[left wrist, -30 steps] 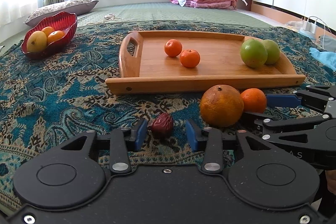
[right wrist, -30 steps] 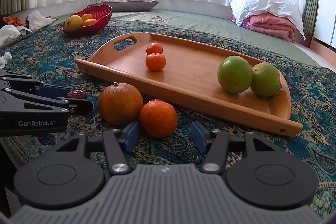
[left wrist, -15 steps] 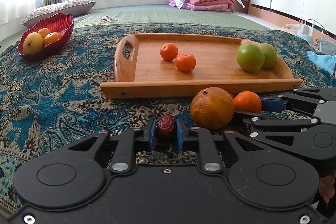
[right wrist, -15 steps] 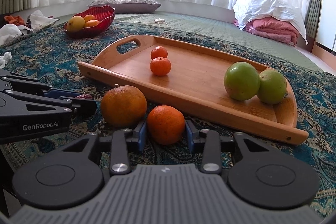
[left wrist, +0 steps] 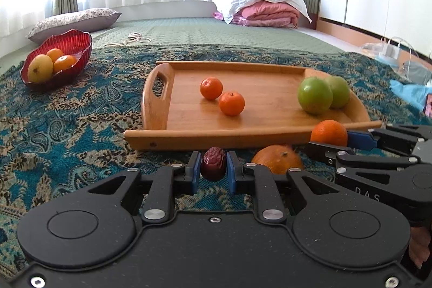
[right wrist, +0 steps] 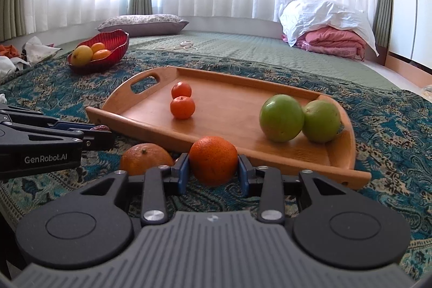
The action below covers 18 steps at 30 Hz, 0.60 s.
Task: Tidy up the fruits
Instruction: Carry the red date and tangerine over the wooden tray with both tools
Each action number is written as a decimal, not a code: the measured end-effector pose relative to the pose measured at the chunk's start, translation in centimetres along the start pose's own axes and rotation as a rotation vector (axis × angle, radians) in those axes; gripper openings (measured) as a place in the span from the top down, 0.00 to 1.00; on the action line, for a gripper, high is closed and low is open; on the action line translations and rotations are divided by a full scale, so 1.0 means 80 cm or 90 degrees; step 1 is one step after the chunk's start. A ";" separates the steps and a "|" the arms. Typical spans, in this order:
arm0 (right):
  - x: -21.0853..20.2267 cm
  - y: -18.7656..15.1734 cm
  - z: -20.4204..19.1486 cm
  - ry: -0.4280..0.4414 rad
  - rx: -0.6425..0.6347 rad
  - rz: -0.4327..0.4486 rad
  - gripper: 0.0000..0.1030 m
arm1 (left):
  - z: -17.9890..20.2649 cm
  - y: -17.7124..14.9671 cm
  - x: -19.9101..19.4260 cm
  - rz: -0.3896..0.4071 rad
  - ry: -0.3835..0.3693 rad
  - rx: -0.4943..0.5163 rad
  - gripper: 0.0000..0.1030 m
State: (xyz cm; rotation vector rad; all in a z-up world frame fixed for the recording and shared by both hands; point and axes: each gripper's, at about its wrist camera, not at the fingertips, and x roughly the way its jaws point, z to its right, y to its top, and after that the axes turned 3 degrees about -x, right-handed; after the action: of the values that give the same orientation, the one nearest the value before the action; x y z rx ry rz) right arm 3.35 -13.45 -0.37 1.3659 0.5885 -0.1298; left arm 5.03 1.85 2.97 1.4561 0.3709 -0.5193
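Observation:
My left gripper [left wrist: 213, 172] is shut on a dark red date [left wrist: 214, 163] and holds it above the cloth, just before the wooden tray [left wrist: 216, 135]. My right gripper [right wrist: 213, 171] is shut on a small orange [right wrist: 213, 164], lifted near the tray's front rim [right wrist: 243, 153]. A larger, duller orange [left wrist: 278, 162] lies on the cloth between the grippers; it also shows in the right wrist view [right wrist: 145, 159]. On the tray lie two small tangerines [left wrist: 221, 96] and two green fruits [left wrist: 322, 96].
A red bowl [left wrist: 67, 45] with a yellow fruit and two oranges stands at the far left on the patterned blue cloth [left wrist: 67, 131]. A pillow [left wrist: 75, 20] and folded bedding [left wrist: 267, 12] lie beyond. Bags and cables sit at the far right [left wrist: 391, 53].
Both grippers closed: the left on the date, the right on the small orange. Both then lifted their fruit off the cloth and moved toward the tray.

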 end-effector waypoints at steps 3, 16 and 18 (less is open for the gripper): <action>-0.001 0.001 0.005 -0.008 0.006 0.002 0.60 | 0.001 0.006 0.002 0.002 -0.005 -0.016 0.82; -0.003 0.021 0.027 -0.036 0.033 0.030 0.60 | 0.010 0.047 0.010 0.035 -0.022 -0.022 0.82; -0.001 0.029 0.034 -0.043 0.040 0.036 0.60 | 0.008 0.058 0.014 0.038 -0.023 -0.024 0.82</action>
State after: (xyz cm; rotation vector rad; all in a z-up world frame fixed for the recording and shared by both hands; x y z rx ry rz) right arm 5.07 -15.52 1.92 1.4319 0.4932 -0.1490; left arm 8.48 1.27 6.33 1.4147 0.3066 -0.4882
